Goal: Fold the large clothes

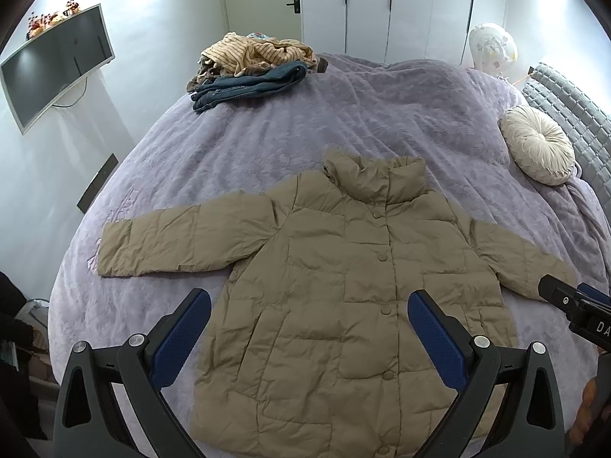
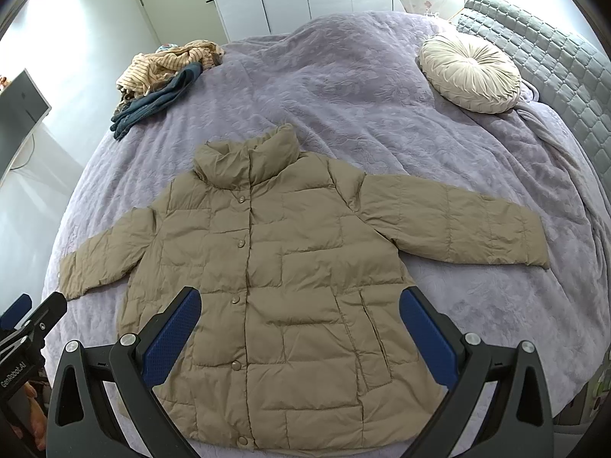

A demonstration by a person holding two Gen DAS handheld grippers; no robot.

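**Puffer jacket spread flat, both claws released**

A pile of clothes (image 1: 252, 70) sat at the bed's (image 1: 382, 114) far left corner; the left gripper (image 1: 309, 334) hung with fingers spread, holding nothing; the tan jacket (image 1: 328, 286) lay buttoned, sleeves out, near the bed's front edge; the right gripper (image 2: 299, 334) gaped likewise; a round cushion (image 2: 469, 72) rested at the far right edge.

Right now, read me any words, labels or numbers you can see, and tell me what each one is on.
"GenRobot.AI": printed sideways in white on the body of the left tongs, seen from the right wrist camera.
"DA": white letters on the body of the right tongs, cut off by the picture's edge.
Raised lettering on the purple bedspread near the jacket sleeve: too faint to read.
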